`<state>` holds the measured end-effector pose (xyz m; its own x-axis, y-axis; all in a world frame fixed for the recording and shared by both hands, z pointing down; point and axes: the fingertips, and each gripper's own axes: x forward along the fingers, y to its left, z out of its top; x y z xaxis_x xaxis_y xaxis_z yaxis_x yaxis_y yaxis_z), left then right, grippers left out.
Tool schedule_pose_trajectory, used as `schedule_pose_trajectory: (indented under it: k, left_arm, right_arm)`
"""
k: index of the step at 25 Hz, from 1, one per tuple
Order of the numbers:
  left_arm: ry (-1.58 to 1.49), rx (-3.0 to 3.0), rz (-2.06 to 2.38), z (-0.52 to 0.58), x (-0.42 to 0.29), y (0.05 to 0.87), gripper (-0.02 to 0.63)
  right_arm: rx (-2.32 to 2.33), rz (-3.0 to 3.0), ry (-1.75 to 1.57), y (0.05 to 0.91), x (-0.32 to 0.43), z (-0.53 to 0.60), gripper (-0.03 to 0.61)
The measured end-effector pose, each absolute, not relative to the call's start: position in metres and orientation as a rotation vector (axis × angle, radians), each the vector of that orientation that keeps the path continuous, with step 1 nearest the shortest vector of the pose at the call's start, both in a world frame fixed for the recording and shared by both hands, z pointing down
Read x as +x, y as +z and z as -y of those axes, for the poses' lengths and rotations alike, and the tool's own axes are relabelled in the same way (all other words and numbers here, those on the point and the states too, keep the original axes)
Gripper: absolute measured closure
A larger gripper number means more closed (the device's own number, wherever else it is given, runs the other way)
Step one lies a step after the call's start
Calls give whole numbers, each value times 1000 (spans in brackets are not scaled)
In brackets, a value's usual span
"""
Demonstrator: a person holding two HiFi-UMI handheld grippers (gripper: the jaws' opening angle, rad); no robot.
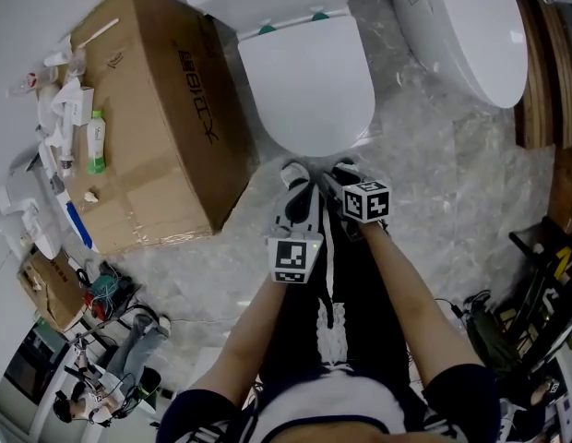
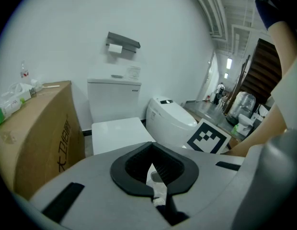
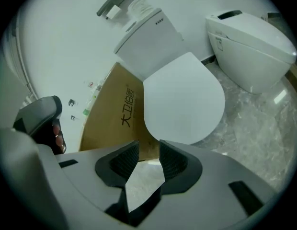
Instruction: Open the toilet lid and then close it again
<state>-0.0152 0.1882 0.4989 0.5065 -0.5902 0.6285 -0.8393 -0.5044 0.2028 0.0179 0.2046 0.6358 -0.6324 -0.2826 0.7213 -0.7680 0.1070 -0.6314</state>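
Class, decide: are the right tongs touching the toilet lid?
Apart. The right gripper view shows the right tongs open and empty, the whole toilet lid lying beyond their tips.

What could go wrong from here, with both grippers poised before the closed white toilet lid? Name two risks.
1. The smooth white plastic toilet lid lies flat and shut; the left gripper is shut too, so it may slide off the rim rather than catch it.
2. The brown cardboard box stands close beside the lid with small bottles and packets on top; a sideways swing could knock them off.
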Motion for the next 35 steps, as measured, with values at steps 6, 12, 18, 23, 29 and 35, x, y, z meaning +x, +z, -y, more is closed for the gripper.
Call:
schedule_pose_trajectory:
  k: [6, 12, 18, 23, 29, 35]
  left_arm:
    - [700, 2257, 1169, -191, -19, 515, 607]
    - [699, 2220, 1143, -196, -20, 540, 609]
    - [727, 2209, 1141, -198, -21, 564, 609]
    - [737, 2211, 1134, -199, -24, 576, 609]
    - [758, 2216, 1129, -197, -29, 589, 608]
    - [771, 2220, 1121, -193, -31, 603, 608]
  right_arm:
    - [1031, 1899, 1651, 676, 22, -210, 480]
    - [1053, 1849, 1723, 705, 24, -212, 479]
    - [1076, 1793, 1791, 734, 21, -210, 476]
    - [1120, 1715, 1911, 758, 23, -209, 468]
    - [1159, 1661, 2014, 781, 23, -208, 469]
    - [1219, 1601, 2152, 795, 26, -203, 468]
